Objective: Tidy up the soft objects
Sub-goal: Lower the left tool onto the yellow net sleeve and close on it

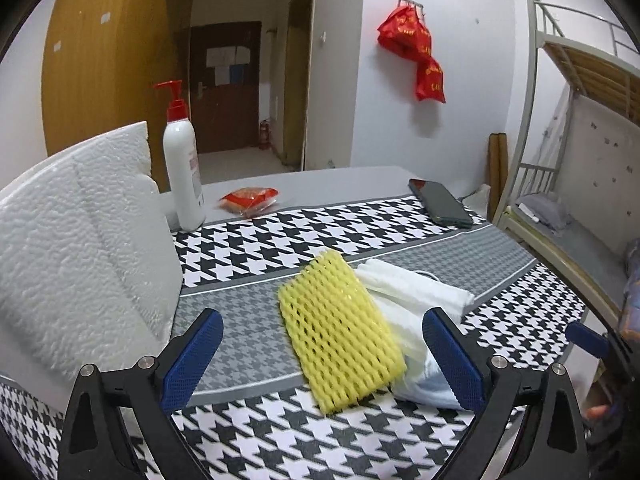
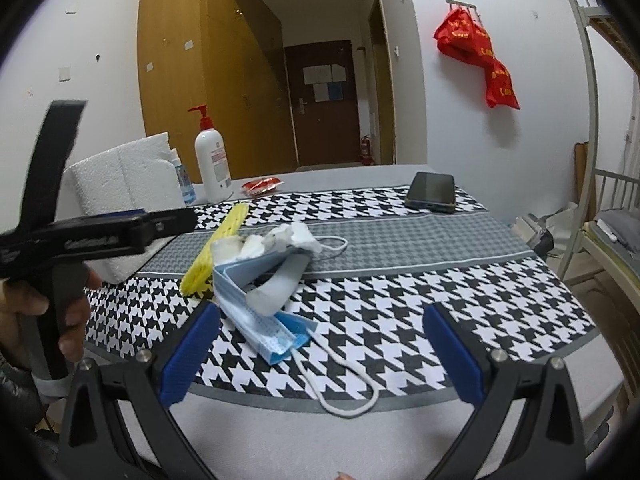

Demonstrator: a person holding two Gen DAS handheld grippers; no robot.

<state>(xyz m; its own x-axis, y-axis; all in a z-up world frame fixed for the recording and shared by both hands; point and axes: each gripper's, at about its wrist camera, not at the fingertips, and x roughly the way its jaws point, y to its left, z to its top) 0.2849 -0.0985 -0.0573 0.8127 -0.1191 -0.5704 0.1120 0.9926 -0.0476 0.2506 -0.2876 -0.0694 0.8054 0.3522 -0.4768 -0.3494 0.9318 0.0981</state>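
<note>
A yellow foam net sleeve [image 1: 340,332] leans tilted on a pile of white and blue face masks [image 1: 416,300] on the houndstooth cloth. My left gripper [image 1: 324,354] is open, its blue fingers standing either side of the sleeve's near end without touching it. In the right wrist view the sleeve [image 2: 216,248] shows edge-on beside the crumpled blue masks [image 2: 264,300], whose white ear loop [image 2: 348,388] trails toward me. My right gripper [image 2: 320,350] is open just short of the masks, nothing in it. The left gripper's black body, held by a hand [image 2: 60,304], is at the left.
A white foam block [image 1: 80,248] stands at the left. Behind it are a white pump bottle [image 1: 182,168], a small red packet [image 1: 248,198] and a dark phone [image 1: 440,202] at the back right. A metal bunk bed [image 1: 580,120] is past the table's right edge.
</note>
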